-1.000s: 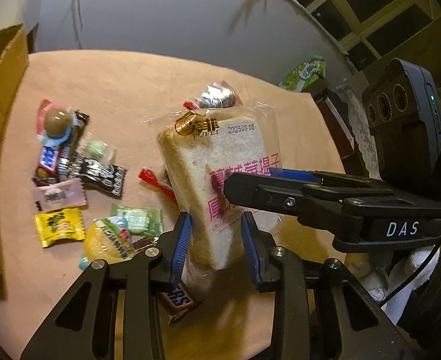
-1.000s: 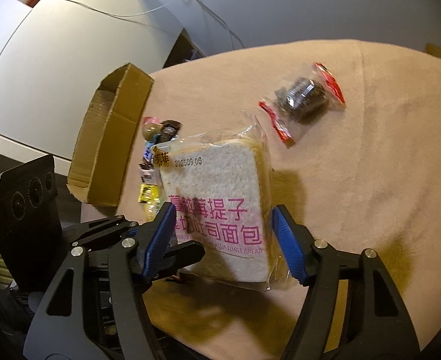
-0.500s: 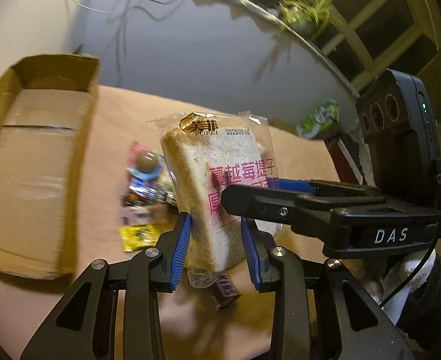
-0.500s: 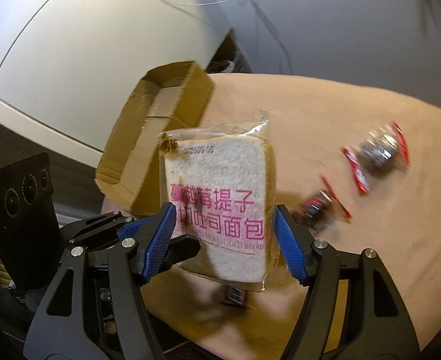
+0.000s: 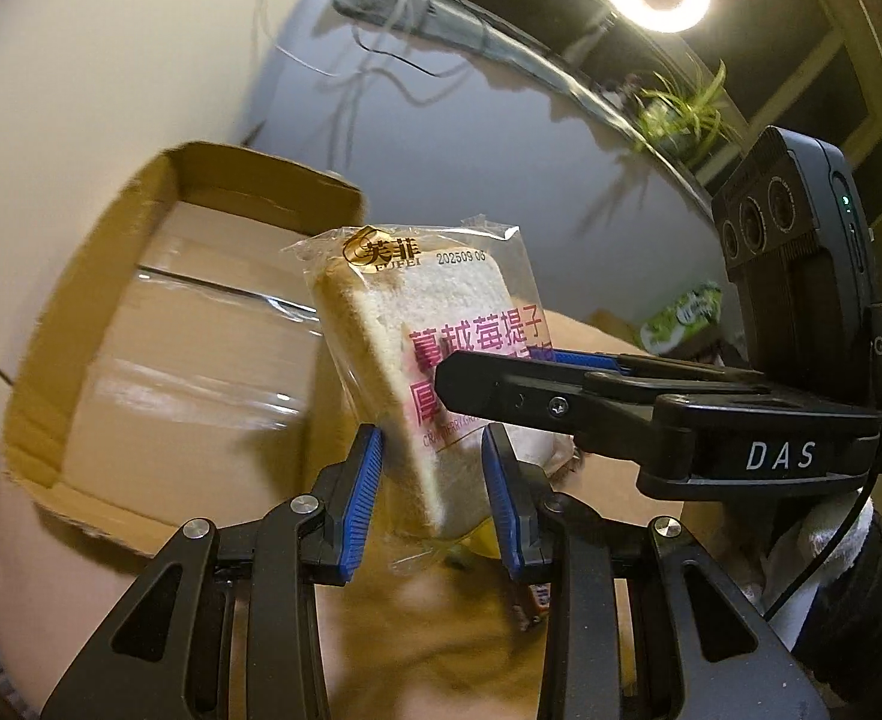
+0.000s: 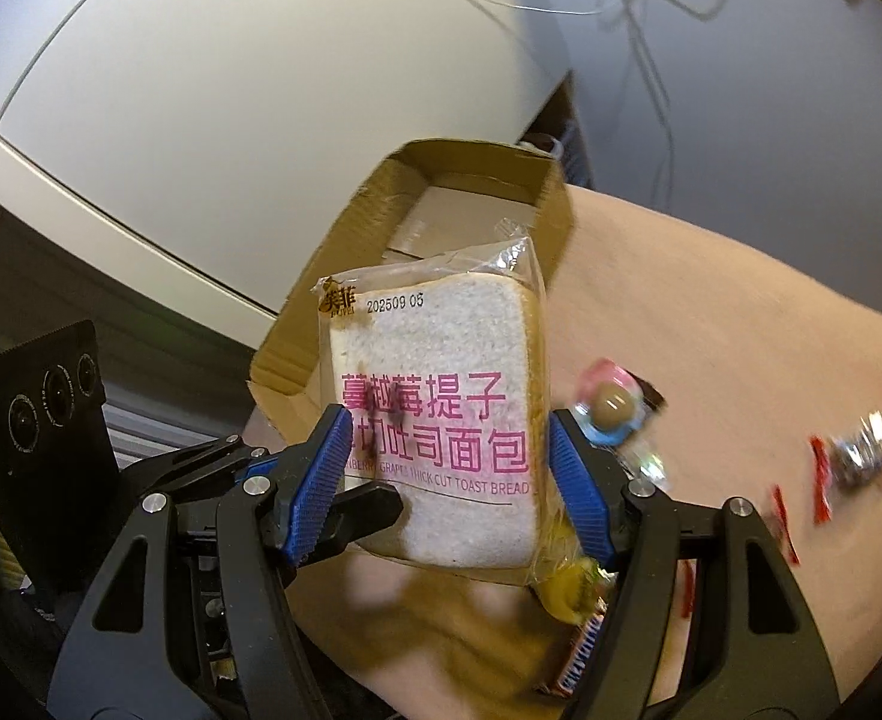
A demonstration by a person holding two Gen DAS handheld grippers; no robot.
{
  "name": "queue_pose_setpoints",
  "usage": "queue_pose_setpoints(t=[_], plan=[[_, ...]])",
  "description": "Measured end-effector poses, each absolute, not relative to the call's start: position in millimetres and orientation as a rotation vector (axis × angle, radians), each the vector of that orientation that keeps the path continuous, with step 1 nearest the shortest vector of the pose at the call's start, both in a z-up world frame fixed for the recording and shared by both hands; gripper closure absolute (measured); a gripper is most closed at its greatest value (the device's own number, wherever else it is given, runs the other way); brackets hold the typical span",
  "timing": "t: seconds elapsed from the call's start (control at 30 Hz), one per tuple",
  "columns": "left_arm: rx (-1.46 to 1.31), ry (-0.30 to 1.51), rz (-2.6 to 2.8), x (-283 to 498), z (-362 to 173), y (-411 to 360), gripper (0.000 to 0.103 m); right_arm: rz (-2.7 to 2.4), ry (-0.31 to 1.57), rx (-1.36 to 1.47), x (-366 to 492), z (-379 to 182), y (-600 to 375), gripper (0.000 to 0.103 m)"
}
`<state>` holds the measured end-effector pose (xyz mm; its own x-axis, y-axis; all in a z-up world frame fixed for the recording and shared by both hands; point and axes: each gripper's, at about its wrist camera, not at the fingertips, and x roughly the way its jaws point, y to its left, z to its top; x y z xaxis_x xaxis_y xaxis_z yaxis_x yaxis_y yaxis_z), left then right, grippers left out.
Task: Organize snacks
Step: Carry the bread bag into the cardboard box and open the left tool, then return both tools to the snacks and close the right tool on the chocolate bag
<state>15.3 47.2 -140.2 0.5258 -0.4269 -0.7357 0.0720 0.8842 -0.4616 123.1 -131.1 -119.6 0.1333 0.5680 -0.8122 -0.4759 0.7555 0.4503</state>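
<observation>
Bagged toast bread (image 6: 435, 420): light, soft, slippery film; grip low edges gently. Left hand-held gripper (image 5: 435, 504) and right hand-held gripper (image 6: 447, 480) both clasp it.

Both wrist views close, angled down along own tongs; shared field: bagged toast slice (image 5: 435, 372) (image 6: 441, 420), open cardboard box (image 5: 159, 324) (image 6: 441, 204), tan surface (image 6: 711, 324)

Toast bread packet (image 6: 441, 420): clear wrapper, white slice, pink lettering. Cardboard box (image 5: 159, 324): brown. Gripper pads (image 5: 360, 498): ribbed blue. Tablecloth (image 6: 711, 300): peach.
</observation>
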Motion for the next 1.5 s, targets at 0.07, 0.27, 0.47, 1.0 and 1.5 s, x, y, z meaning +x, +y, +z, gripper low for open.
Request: queue_pose_setpoints(t=[0.07, 0.27, 0.47, 1.0, 1.5], plan=[[-0.413, 0.974, -0.285, 17, -140, 57, 0.071, 0.775, 1.222, 0.077, 126, -119, -118, 0.033], [-0.438, 0.973, -0.221, 24, -142, 81, 0.071, 0.826, 1.234, 0.046, 132, -123, -81, 0.033], [-0.444, 0.979, -0.174, 26, -146, 101, 0.071, 0.848, 1.257, 0.017, 136, -133, -50, 0.033], [-0.428, 0.987, -0.071, 25, -155, 118, 0.072, 0.849, 1.273, -0.011, 135, -138, -32, 0.033], [-0.362, 0.953, -0.101, 13, -141, 105, 0.068, 0.774, 1.188, -0.025, 131, -117, -76, 0.025]])
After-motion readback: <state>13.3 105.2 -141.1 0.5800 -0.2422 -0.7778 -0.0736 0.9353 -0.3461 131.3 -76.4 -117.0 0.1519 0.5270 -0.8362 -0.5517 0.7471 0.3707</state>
